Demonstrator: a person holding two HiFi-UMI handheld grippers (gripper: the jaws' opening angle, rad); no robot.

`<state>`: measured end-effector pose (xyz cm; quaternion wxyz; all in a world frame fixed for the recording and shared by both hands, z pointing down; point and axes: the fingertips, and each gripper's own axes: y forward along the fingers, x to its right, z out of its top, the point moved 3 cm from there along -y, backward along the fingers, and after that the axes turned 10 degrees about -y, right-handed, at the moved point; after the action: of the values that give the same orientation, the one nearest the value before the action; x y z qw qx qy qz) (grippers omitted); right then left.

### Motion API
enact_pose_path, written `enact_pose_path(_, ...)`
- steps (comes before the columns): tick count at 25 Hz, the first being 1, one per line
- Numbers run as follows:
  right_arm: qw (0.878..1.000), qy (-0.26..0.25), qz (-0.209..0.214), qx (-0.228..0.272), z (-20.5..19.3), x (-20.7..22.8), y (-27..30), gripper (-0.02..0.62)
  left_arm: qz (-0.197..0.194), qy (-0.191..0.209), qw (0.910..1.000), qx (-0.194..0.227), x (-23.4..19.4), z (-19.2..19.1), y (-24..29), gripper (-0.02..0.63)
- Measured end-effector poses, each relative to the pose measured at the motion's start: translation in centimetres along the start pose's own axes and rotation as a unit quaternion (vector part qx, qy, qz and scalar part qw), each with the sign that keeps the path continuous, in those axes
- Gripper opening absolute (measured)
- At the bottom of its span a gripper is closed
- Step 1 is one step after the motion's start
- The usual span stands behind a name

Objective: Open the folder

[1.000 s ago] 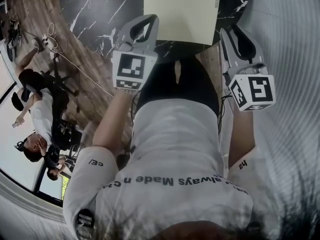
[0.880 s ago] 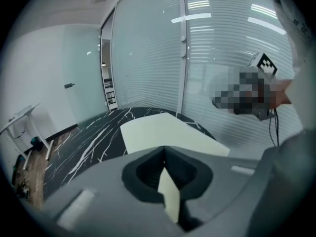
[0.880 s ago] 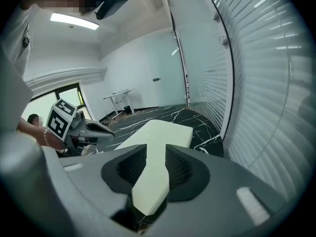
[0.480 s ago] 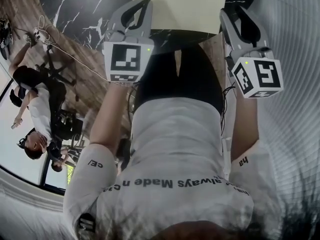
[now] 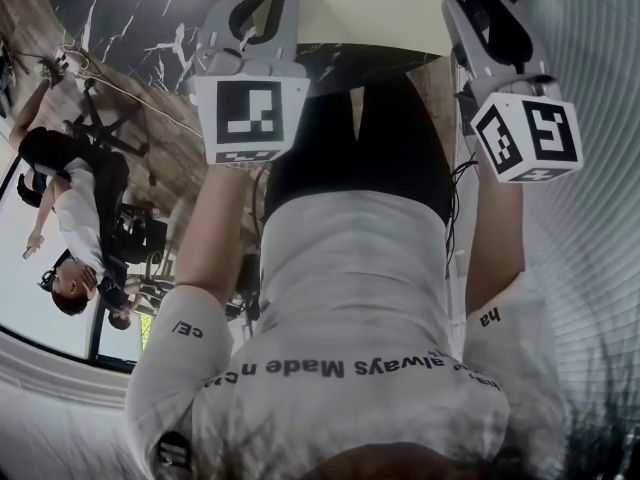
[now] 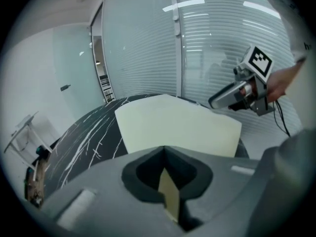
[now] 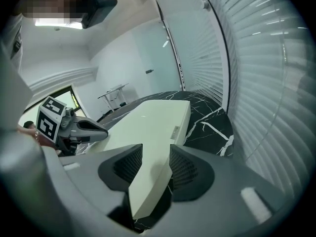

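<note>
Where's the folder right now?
Head view, top centre: the folder lies flat on the black marble table, close to its near edge, with the slatted glass wall to its right.

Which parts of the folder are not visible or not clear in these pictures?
- Head view: the folder is cut off by the top edge.
- Left gripper view: its near edge is hidden behind the left gripper.
- Right gripper view: the mark on its side is too small to read.
</note>
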<state>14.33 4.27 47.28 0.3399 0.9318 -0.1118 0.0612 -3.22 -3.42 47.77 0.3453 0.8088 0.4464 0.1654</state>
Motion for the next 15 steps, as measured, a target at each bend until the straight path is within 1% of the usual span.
enact_pose_path(3, 1.0, 0.006, 0.0, 0.002, -0.39, 0.23, 0.62, 0.175, 0.02, 0.035, 0.999, -0.02, 0.22, -0.6, 0.7, 0.003)
enact_pose_path(7, 1.0, 0.014, 0.004, 0.002, -0.89, 0.12, 1.02, 0.175, 0.029, 0.034, 0.9983, -0.038, 0.29, -0.98, 1.1, 0.0)
enact_pose_path(11, 1.0, 0.018, 0.008, 0.0, -1.07, -0.11, 1.0, 0.174, 0.036, 0.05, 0.9971, -0.044, 0.55, -0.82, 1.12, 0.0)
enact_pose_path(15, 1.0, 0.022, 0.005, 0.002, -0.9, -0.21, 0.96, 0.172, 0.034, 0.044, 0.9974, -0.046, 0.46, -0.77, 1.17, 0.0)
